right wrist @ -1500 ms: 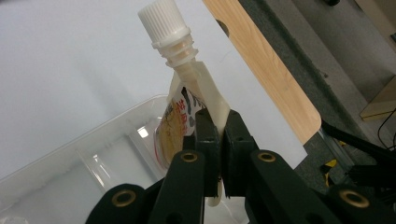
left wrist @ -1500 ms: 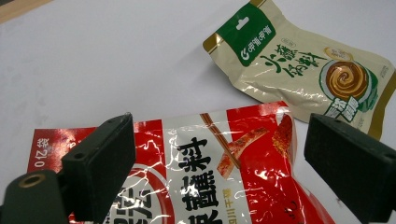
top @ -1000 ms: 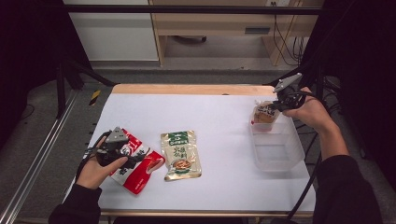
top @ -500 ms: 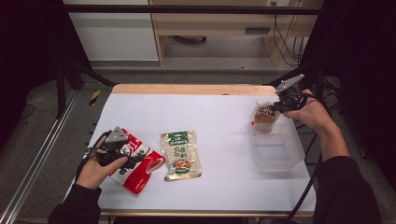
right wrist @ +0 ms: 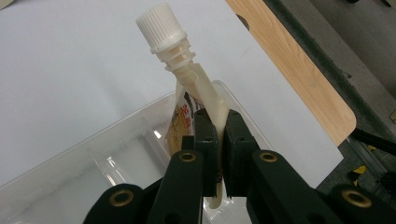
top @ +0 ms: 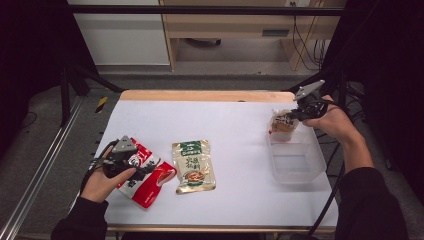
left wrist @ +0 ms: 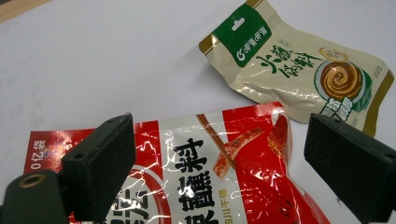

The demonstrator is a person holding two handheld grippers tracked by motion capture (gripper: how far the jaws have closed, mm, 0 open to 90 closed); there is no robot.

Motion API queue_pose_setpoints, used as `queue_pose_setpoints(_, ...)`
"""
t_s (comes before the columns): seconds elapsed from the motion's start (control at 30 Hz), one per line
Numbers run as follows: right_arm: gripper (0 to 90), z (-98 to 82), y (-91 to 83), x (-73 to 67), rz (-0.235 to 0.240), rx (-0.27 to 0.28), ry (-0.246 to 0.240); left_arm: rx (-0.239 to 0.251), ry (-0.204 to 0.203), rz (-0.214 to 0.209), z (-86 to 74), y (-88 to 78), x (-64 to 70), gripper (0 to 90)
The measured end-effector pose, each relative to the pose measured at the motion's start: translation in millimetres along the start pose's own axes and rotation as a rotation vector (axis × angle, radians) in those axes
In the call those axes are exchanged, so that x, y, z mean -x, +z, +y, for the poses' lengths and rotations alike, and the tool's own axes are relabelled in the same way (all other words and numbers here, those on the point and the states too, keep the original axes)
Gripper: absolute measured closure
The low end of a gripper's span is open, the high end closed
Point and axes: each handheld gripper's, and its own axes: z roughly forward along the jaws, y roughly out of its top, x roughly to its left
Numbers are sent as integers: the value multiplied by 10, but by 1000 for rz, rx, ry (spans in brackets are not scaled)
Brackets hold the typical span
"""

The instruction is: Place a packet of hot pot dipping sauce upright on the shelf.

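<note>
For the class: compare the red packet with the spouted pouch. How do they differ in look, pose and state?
The red packet lies flat on the table under the open left gripper; the spouted pouch hangs over the clear tub, pinched by the right gripper. The packet is red, capless; the pouch is pale, screw-capped. Both are soft packs.

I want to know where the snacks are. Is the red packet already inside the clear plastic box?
No, the red packet lies on the white table at the left, under the left hand-held gripper, far from the clear plastic box.

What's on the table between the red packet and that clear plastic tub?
In the high view, a beige packet with a green label lies between the red packet and the clear tub, close to the red one. Beyond it, bare white table reaches the tub.
</note>
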Motion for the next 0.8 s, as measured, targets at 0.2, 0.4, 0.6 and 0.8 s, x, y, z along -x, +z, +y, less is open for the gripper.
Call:
queue_pose_setpoints(0.2,850,-7,13,9,6,-4,10,0,3,-2,5,-2,6,93)
queue_pose_setpoints(0.4,585,-27,-10,33,-21,-2,77,-5,1,-4,0,1,4,93)
queue_pose_setpoints(0.6,344,7,-160,-72,-78,55,105,-5,3,-3,2,17,4,93)
queue_pose_setpoints(0.8,192,115,-422,-357,-135,165,97,-14,13,-8,19,53,40,93)
